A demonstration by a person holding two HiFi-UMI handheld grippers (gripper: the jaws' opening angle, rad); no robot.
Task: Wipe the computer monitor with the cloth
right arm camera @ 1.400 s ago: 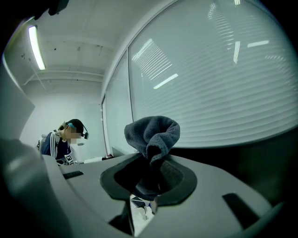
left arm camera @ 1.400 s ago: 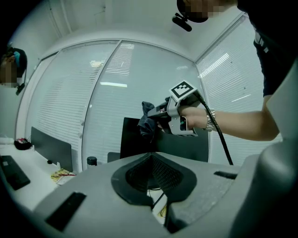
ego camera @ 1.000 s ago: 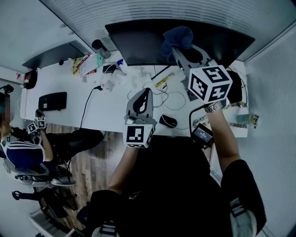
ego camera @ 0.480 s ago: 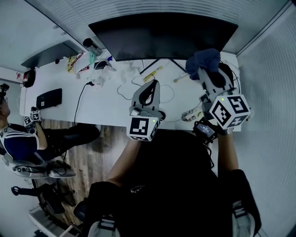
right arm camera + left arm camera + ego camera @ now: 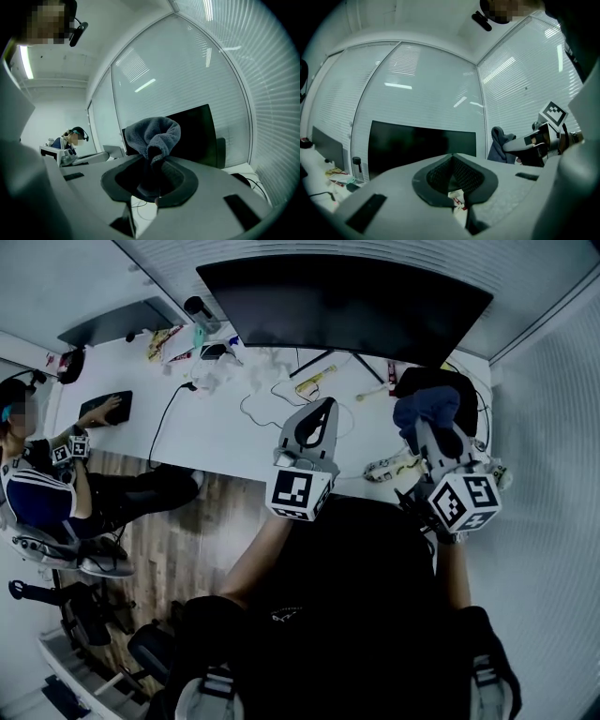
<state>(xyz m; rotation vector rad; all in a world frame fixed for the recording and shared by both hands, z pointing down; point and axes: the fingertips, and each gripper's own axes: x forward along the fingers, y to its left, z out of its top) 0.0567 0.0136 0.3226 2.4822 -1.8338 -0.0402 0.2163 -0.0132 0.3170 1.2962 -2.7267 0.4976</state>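
Cloth point(image 5: 424, 405) lowered off monitor point(image 5: 342, 306) — pinched in right tool point(image 5: 434, 432), left tool point(image 5: 322, 412) seemingly closed, empty.

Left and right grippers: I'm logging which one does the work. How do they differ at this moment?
The right gripper is shut on a dark blue fleecy cloth; the left gripper is shut with nothing between its jaws. The left gripper sits before the middle of the wide black monitor, the right gripper near its right end. Both point toward it.
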